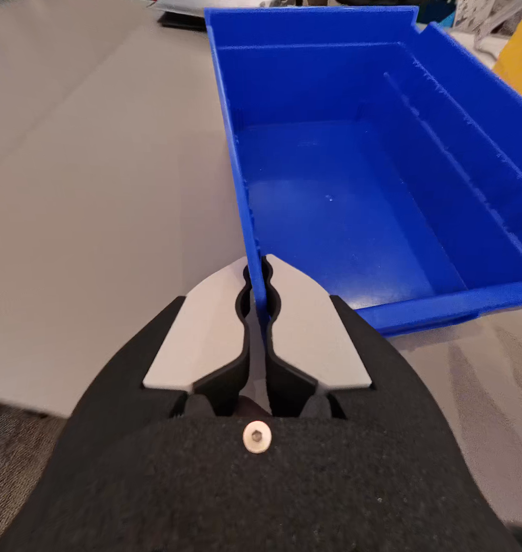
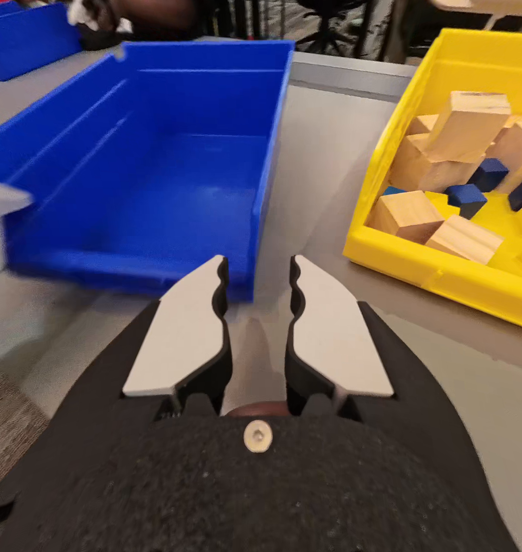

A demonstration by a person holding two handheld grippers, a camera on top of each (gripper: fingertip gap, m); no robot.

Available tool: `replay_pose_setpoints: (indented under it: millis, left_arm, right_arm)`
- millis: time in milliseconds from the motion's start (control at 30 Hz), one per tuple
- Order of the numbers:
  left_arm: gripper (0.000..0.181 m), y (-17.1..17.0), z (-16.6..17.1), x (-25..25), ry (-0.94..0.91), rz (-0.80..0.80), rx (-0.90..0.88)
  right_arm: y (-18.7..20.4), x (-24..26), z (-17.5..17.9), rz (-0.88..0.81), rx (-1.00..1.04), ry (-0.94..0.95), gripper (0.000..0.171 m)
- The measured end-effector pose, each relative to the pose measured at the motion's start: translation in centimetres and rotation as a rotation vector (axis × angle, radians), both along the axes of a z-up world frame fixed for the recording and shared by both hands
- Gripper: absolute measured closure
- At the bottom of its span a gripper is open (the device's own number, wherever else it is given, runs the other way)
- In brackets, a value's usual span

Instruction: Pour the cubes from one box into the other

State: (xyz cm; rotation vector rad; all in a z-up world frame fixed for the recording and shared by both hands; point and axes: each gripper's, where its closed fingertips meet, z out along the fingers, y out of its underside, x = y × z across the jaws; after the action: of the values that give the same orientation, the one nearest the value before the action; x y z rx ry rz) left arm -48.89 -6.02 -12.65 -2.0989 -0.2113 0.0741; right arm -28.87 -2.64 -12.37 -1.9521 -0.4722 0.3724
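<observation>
An empty blue box point(image 1: 313, 83) stands on the grey table. My left gripper point(image 1: 258, 261) is shut on its left side wall near the front corner, with one pad on each side of the wall. In the right wrist view the same blue box point(image 2: 164, 98) is on the left and a yellow box point(image 2: 403, 263) is on the right. The yellow box holds several wooden cubes point(image 2: 468, 128) and small dark blue cubes point(image 2: 465, 197). My right gripper point(image 2: 258, 263) is open and holds nothing. It hovers by the blue box's front right corner. A finger of the left gripper point(image 2: 3, 203) shows at the left edge.
A second blue box point(image 2: 24, 41) stands at the far left of the table. A strip of grey table point(image 2: 319, 167) lies between the blue and yellow boxes. Chairs and clutter stand beyond the table's far edge. The yellow box point(image 1: 519, 59) also shows in the left wrist view.
</observation>
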Motion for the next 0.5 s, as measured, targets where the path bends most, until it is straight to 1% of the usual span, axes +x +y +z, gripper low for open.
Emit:
replay_pose_setpoints:
  millis: [33,67,100,133,167,200,233,300,367,433,500]
  left_arm:
    - [0.177,-1.3,0.0,0.2,-0.001,0.003,0.002]
    - [0.176,-2.5,0.0,0.5,-0.010,0.006,0.006]
    - [0.176,-3.5,0.0,0.7,-0.016,0.008,0.009]
    - [0.175,-4.3,0.0,0.7,-0.020,0.023,0.009]
    - [0.175,-5.1,0.1,0.4,-0.021,0.053,0.010]
    - [0.176,-5.8,0.3,0.3,-0.028,0.059,0.027]
    - [0.174,-6.1,0.8,0.7,-0.049,0.040,0.054]
    - [0.174,-6.4,2.2,1.6,-0.025,0.037,0.088]
    - [0.175,-5.9,5.2,3.1,0.028,0.018,0.161]
    - [0.175,-4.6,9.2,5.6,0.061,-0.031,0.242]
    - [0.175,-2.7,13.4,9.3,0.069,-0.091,0.311]
  right_arm:
    - [0.2,-0.7,-0.2,-0.004,-0.005,-0.026,0.133]
    - [0.1,-1.7,-0.5,0.029,-0.011,-0.052,0.135]
    - [-0.3,-2.8,-0.8,0.084,-0.029,-0.055,0.137]
    - [-0.5,-3.1,-0.8,0.076,-0.060,-0.043,0.139]
    - [-0.7,-2.8,-0.8,0.060,-0.102,-0.037,0.160]
    - [-0.9,-2.5,-0.5,0.060,-0.124,-0.024,0.167]
    - [-1.1,-2.2,-0.1,0.063,-0.129,-0.014,0.168]
    - [-1.6,-1.2,0.9,0.045,-0.096,-0.020,0.168]
    - [-1.5,0.5,3.7,0.010,-0.005,0.001,0.169]
    - [-1.0,3.4,7.8,-0.037,0.080,0.034,0.169]
    - [-0.3,7.6,12.3,-0.095,0.163,0.041,0.169]
